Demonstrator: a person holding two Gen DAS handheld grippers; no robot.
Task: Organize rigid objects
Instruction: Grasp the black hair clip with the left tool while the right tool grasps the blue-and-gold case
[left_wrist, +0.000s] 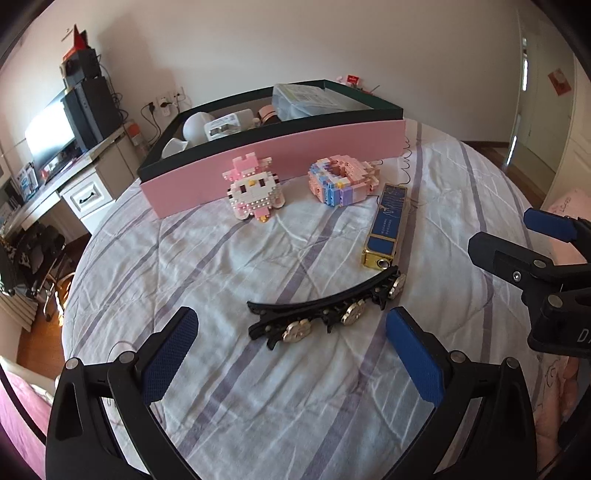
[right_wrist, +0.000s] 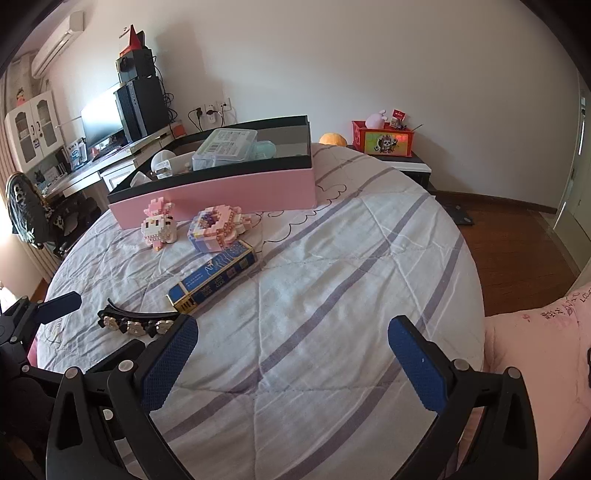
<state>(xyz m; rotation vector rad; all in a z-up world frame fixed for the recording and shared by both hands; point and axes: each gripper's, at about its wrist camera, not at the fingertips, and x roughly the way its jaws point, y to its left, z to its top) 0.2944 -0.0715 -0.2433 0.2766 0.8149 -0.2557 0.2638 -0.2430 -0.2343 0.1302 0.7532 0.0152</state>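
- Black plastic hair clip (left_wrist: 325, 312) lies on the striped bedspread (left_wrist: 258, 387) just ahead of my left tongs (left_wrist: 291, 354), near the blue-and-gold case (left_wrist: 386, 225).
- Light and stiff, I judge; its metal flower charms (left_wrist: 297, 330) look slippery and easy to bend, so I would pinch the bare curved spine at mid-length.
- Long axis runs left-to-right, rising toward the case, charms facing me.
- Both my left and right tongs (right_wrist: 291, 360) gape wide, holding nothing.
- Pink box (left_wrist: 295, 155) waits beyond.
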